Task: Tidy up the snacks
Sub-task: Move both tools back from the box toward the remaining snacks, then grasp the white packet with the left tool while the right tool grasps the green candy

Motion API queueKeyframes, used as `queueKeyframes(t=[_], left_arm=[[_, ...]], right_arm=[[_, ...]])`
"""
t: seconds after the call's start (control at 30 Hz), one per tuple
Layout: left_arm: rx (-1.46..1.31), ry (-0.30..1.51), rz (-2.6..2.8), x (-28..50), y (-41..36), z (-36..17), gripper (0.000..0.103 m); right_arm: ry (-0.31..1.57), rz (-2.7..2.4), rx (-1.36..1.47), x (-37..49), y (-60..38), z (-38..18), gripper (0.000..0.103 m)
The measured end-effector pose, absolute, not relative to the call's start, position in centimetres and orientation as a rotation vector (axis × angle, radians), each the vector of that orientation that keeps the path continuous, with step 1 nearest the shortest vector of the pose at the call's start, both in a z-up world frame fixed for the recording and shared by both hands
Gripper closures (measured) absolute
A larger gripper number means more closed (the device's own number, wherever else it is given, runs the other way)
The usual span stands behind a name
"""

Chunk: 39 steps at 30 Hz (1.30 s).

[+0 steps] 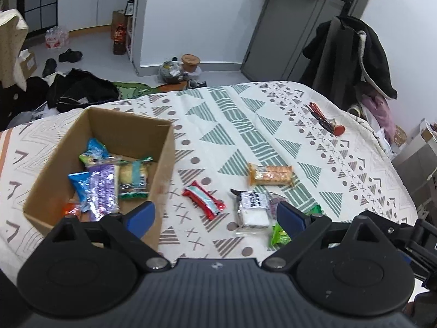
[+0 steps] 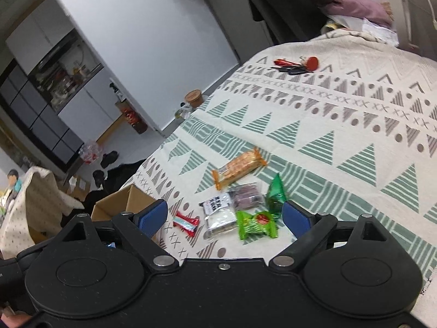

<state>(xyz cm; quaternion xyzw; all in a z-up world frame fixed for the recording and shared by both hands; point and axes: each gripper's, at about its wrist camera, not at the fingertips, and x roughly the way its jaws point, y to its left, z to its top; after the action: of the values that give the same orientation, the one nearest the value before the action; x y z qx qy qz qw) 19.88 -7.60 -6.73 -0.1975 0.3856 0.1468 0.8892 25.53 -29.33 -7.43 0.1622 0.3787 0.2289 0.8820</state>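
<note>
We see the cardboard box [image 1: 161,147] holding several wrapped snacks [image 1: 103,183], more packets [image 1: 269,175] loose on the tablecloth [image 1: 355,169], both grippers [image 1: 215,216] [image 2: 224,216] spread, grasping nothing.

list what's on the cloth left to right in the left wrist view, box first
cardboard box → red snack packet → black and white packet → orange cracker packet → keys with red tag. The purple and green packets by the right fingertip overlap, so left out.

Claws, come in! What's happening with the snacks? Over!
Both claws open and empty: left claw, right claw. Some snacks already in cardboard box; orange cracker pack and others loose on the cloth. Nothing blocking.
</note>
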Motion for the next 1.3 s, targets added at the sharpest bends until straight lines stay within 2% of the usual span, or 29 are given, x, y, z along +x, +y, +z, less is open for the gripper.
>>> queueKeyframes(t=[0.43, 0.77, 0.87, 0.97, 1.03, 1.13, 1.3], left_arm=[[-0.438, 0.835, 0.236, 23.3, -8.6, -9.3, 0.011], [-0.487, 0.878, 0.178, 26.6, -8.9, -12.6, 0.020], [-0.501, 0.894, 0.169, 27.5, -8.8, -13.7, 0.020], [-0.512, 0.913, 0.159, 28.4, -8.8, -14.9, 0.026], [-0.520, 0.935, 0.158, 29.0, -8.8, -15.7, 0.037], [-0.523, 0.965, 0.155, 29.7, -8.8, -16.9, 0.045], [-0.506, 1.006, 0.142, 30.9, -9.1, -18.5, 0.047]], right_arm=[[0.839, 0.387, 0.417, 27.6, -31.4, -9.6, 0.013], [0.921, 0.353, 0.420, 29.7, -30.3, -12.2, 0.028], [0.932, 0.334, 0.422, 30.4, -30.0, -12.7, 0.030], [0.943, 0.328, 0.427, 31.0, -29.7, -13.2, 0.032], [0.957, 0.324, 0.430, 31.5, -29.5, -13.6, 0.034], [0.975, 0.309, 0.425, 32.2, -29.2, -14.1, 0.036], [0.993, 0.294, 0.429, 33.2, -28.9, -14.8, 0.036]])
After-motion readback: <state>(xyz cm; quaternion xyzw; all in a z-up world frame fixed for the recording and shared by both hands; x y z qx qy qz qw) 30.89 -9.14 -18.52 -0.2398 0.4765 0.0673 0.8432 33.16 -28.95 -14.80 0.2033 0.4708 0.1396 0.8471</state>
